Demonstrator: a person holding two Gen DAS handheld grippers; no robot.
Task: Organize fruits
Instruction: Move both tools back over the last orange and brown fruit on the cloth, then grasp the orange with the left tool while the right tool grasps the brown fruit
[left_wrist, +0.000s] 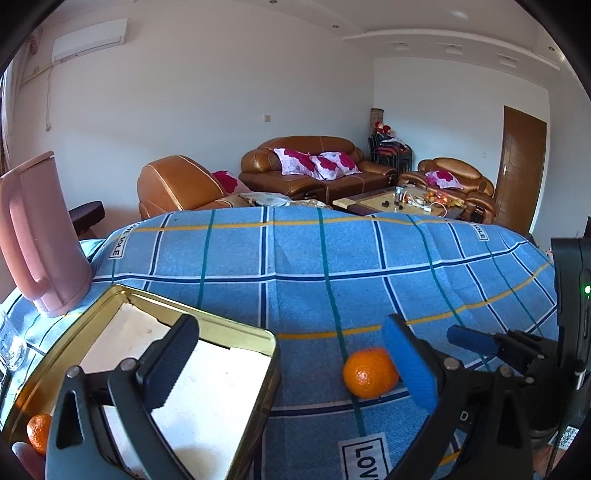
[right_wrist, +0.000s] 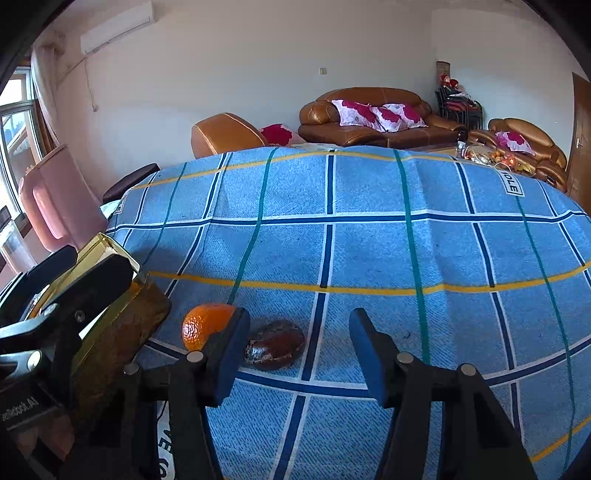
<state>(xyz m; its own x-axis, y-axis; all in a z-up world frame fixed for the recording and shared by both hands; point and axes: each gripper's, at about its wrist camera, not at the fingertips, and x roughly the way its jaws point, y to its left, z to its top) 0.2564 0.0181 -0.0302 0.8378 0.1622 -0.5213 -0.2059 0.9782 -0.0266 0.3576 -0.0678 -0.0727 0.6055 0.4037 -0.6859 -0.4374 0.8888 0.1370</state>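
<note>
An orange (left_wrist: 369, 373) lies on the blue checked cloth, just inside the right finger of my left gripper (left_wrist: 291, 369), which is open; its left finger hangs over the gold tin (left_wrist: 236, 328). A second orange (left_wrist: 38, 432) sits in the tin's near left corner. My right gripper (right_wrist: 299, 356) is open around a dark brown fruit (right_wrist: 275, 345) that lies close to its left finger without the pads pressing on it. The orange (right_wrist: 203, 325) shows just behind that finger, with the tin (right_wrist: 110, 245) further left.
A pink jug (left_wrist: 40, 236) stands behind the tin at the left, with a clear glass (left_wrist: 11, 347) beside it. The tin is lined with white paper (left_wrist: 207, 387). The blue cloth (right_wrist: 369, 251) stretches bare to the far table edge. Sofas stand beyond.
</note>
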